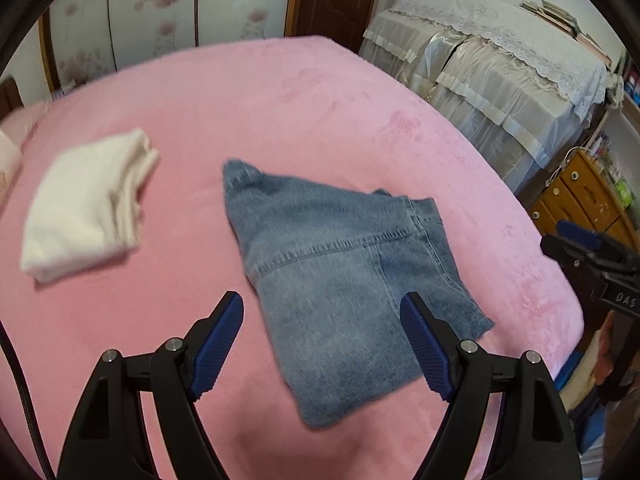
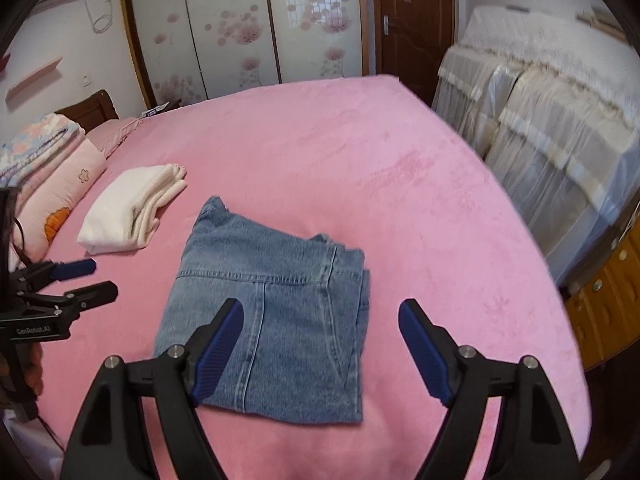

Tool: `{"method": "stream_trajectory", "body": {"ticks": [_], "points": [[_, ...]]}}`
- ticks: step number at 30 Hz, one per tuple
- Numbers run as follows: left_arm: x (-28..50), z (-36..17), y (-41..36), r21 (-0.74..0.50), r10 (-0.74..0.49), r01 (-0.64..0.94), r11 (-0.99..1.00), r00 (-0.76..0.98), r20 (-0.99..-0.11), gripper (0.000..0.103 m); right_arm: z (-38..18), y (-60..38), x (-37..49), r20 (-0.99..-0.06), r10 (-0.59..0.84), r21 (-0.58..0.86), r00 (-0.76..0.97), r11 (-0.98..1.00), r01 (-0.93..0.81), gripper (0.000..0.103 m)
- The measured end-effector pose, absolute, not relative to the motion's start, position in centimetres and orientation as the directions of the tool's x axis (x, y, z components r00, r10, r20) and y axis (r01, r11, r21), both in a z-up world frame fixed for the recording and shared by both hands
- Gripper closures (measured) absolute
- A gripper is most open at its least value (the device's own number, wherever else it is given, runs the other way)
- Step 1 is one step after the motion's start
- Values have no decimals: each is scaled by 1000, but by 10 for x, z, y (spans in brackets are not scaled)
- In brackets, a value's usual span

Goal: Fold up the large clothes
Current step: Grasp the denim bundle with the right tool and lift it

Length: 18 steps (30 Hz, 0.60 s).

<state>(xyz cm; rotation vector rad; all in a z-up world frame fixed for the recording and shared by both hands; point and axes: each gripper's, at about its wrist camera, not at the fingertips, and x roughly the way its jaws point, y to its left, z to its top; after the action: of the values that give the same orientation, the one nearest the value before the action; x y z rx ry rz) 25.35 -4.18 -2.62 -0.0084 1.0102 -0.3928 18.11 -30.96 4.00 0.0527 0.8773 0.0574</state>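
Both grippers, left gripper (image 1: 322,344) and right gripper (image 2: 320,346), are held over the pink bed (image 2: 400,160) with jaws spread and empty, the jeans (image 2: 276,304) look folded already, white garment (image 2: 132,210) stacked at 10 o'clock, so little seems left.

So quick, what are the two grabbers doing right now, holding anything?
Left gripper: open, holding nothing, above the folded jeans.
Right gripper: open, holding nothing, also above the jeans.
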Motion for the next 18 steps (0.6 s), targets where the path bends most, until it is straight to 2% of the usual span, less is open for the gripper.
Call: {"method": "stream_trajectory", "body": {"ticks": [9, 18], "points": [[267, -102, -44, -302, -369, 240, 923, 323, -872, 24, -32, -333, 190, -845, 182, 201, 503, 979, -18, 23], [277, -155, -50, -325, -371, 206, 923, 248, -895, 24, -99, -362, 204, -869, 293, 340, 400, 939, 52, 23]]}}
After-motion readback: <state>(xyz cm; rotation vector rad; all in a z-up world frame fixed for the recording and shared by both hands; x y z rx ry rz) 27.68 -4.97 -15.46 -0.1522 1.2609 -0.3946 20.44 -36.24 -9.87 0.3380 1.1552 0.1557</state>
